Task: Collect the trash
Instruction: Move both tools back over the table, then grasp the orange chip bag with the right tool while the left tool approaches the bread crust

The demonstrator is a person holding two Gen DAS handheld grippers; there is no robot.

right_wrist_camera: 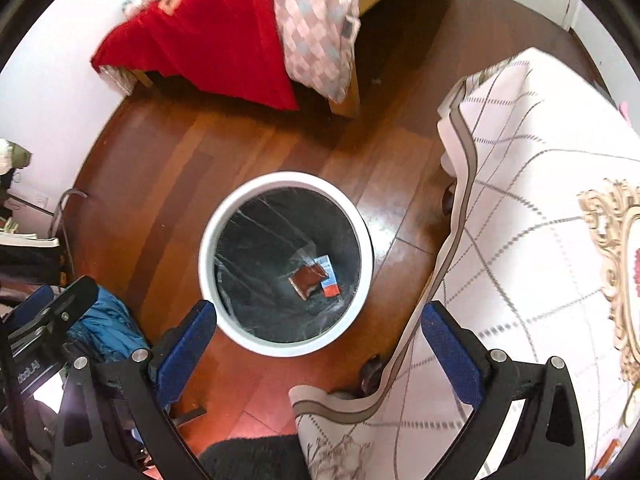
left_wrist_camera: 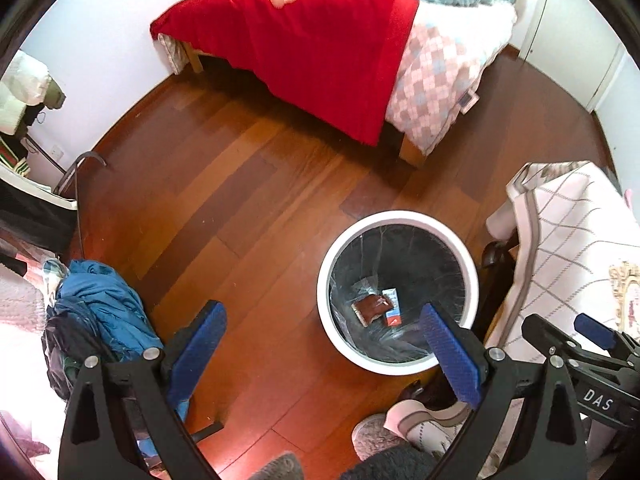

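Gaping claws (right_wrist_camera: 320, 344) above littered bin (right_wrist_camera: 208, 264)

Ahead of us the wooden floor (left_wrist_camera: 224, 184) lies open between the bed (left_wrist_camera: 320, 72) and the white trash bin (left_wrist_camera: 474, 280), so we could pass there. The bin's mouth is unobstructed from above. On the right, the cloth-draped table (right_wrist_camera: 540, 220) crowds close to the bin, leaving only a narrow strip of floor. On the left, a heap of blue clothing (left_wrist_camera: 100, 304) blocks the way.
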